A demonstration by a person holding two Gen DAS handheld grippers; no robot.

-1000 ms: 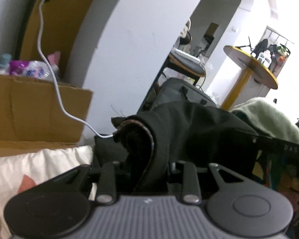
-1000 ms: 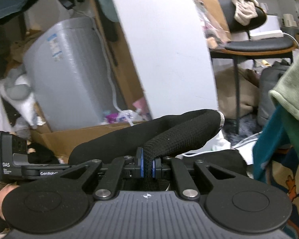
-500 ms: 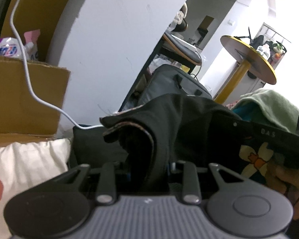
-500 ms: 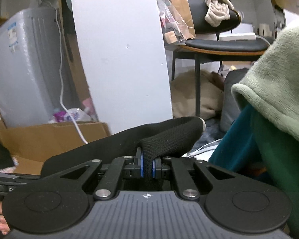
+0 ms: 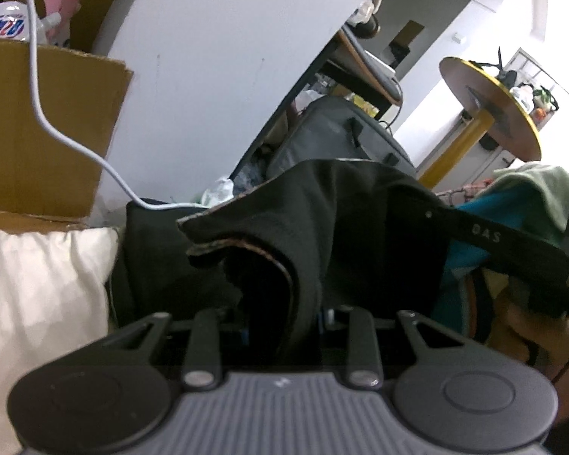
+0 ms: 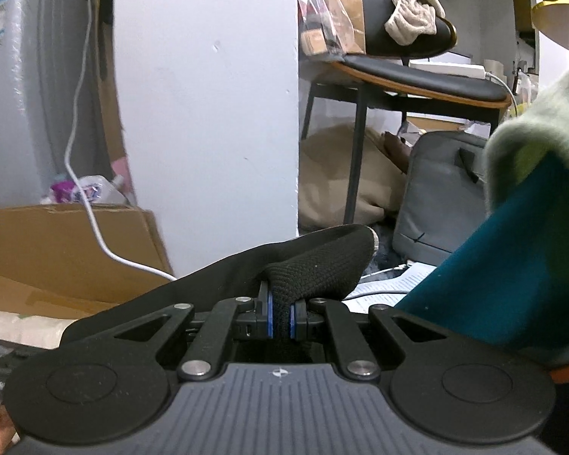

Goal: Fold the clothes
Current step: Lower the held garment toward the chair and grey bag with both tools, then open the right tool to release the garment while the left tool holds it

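We see the left gripper (image 5: 284,326) clamped on a thick bunch of the black garment (image 5: 345,227), which rises from its jaws toward 12 o'clock. The right gripper (image 6: 280,320) is pinched on a ribbed black edge of the same garment (image 6: 315,265). A cardboard box (image 5: 38,132) stands at 10 o'clock in the left view.

A lived-in home, cluttered like a bedroom or spare room. A white pillow (image 5: 38,295) lies in front of a cardboard box (image 5: 45,129) with household bottles (image 6: 91,191) behind it. A chair (image 6: 417,76) carries a crumpled towel (image 6: 413,19); a grey bag (image 6: 440,204) and beige bundle (image 6: 345,174) sit on the floor beneath. A white cable (image 5: 76,140) trails down, and a round yellow-edged side table (image 5: 493,102) holds small odds and ends.
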